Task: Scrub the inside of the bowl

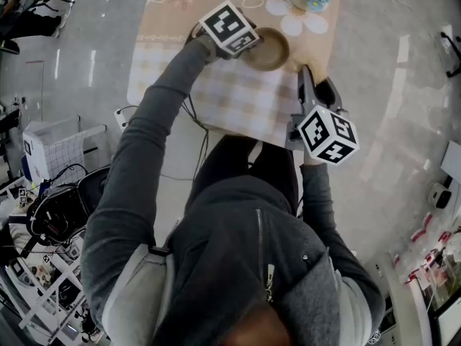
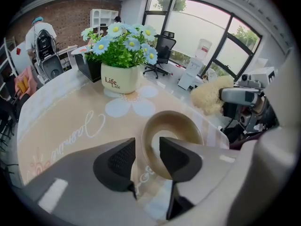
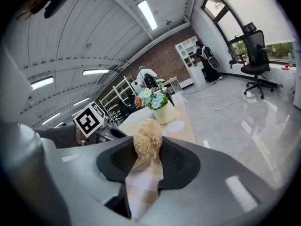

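Left gripper point(image 2: 147, 147): jaws spread, tilted down over the near rim of the bowl point(image 2: 175, 125). One pad sits outside the wall and the other inside. A sliver of gap shows at the outer pad, so no firm pinch is read.
Bowl: brown, upright on the tablecloth point(image 1: 230, 99), far right part of the table. It is empty inside.
Right gripper point(image 3: 148, 155): jaws pinch a straw-coloured fibre scrubber point(image 3: 148, 142), which sticks out past the pads.
Scrubber vs bowl: held clear of the bowl, to its right at the table's right edge, not touching it.
Flower pot point(image 2: 120, 79): white, blue daisies, standing beyond the bowl on the far side, apart from it.
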